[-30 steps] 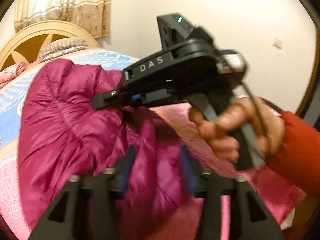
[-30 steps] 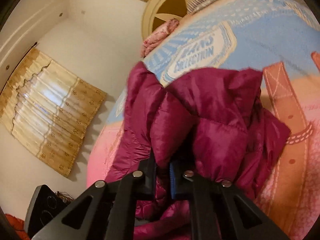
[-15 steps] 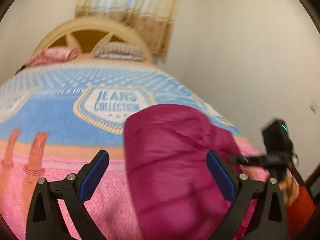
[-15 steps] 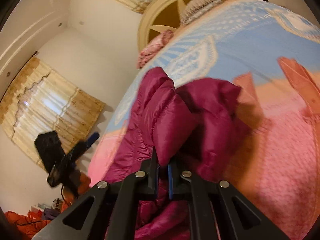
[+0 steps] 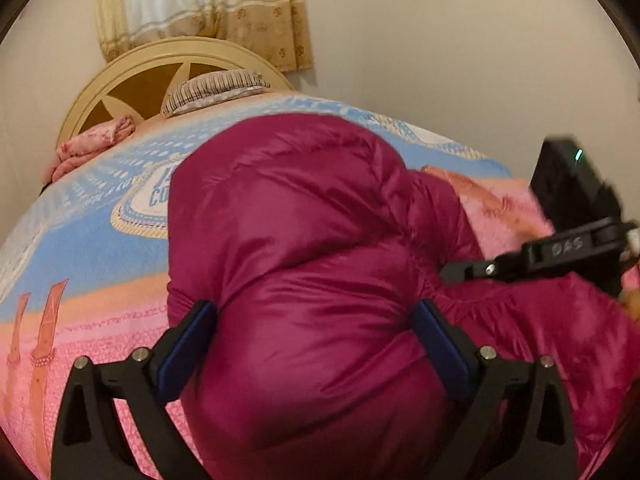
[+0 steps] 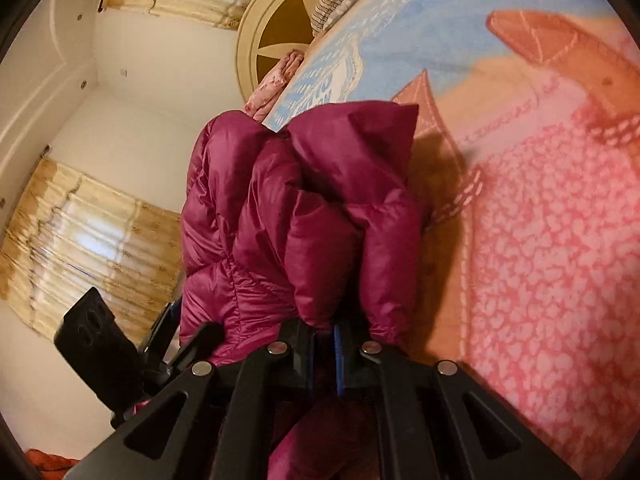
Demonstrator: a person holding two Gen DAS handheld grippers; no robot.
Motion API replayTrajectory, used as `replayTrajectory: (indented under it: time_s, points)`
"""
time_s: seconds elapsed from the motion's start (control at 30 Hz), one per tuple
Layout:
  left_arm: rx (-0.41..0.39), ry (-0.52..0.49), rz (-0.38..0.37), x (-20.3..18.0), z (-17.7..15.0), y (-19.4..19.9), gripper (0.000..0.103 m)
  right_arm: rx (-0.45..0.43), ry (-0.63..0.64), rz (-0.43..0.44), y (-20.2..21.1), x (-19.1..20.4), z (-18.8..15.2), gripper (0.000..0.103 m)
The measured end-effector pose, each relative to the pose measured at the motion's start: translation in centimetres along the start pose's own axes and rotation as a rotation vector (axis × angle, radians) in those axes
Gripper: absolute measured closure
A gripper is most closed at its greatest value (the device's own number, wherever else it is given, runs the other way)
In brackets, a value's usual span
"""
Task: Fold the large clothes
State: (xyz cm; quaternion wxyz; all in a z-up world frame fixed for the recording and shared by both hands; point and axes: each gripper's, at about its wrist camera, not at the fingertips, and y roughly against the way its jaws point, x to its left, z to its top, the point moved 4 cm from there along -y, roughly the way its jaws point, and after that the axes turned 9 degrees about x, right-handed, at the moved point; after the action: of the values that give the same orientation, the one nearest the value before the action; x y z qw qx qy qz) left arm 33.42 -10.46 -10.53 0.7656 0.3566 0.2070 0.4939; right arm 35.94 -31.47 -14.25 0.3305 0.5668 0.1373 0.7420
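A puffy magenta down jacket [image 5: 304,264] lies bunched on the bed. My left gripper [image 5: 316,344] is open, its blue-padded fingers spread wide on either side of a fold of the jacket. My right gripper [image 6: 324,340] is shut on a bunch of the jacket [image 6: 304,216] and holds it up off the blanket. The right gripper also shows at the right edge of the left wrist view [image 5: 560,248], and the left gripper shows at the lower left of the right wrist view [image 6: 104,344].
The bed carries a blue and pink printed blanket [image 5: 80,248]. A striped pillow [image 5: 216,90] and a pink folded cloth [image 5: 92,146] lie by the round cream headboard [image 5: 132,76]. Curtains [image 5: 200,4] hang behind, and a plain wall stands to the right.
My left gripper let go of the jacket, opened wide and swung over it, now straddling a fold. My right gripper stayed shut on the jacket and shifted it along the blanket.
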Motion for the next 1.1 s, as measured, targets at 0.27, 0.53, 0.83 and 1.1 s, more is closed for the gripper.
replayTrajectory:
  time_s: [0.27,0.53,0.83,1.1]
  points:
    - [0.052,0.043,-0.042,1.5,0.3,-2.1,0.0,-0.114,0.331,-0.201,6.5,11.4,-5.7,0.094]
    - [0.067,0.027,-0.035,1.2,0.4,-2.4,0.0,0.052,0.356,-0.285,2.4,10.6,-12.1,0.094]
    - [0.061,0.017,-0.018,0.8,0.3,-2.8,0.0,0.029,0.125,-0.152,1.6,3.5,-13.9,0.103]
    - [0.06,0.049,-0.036,1.3,0.4,-2.8,0.0,-0.08,0.197,-0.233,7.8,9.0,-9.0,0.098]
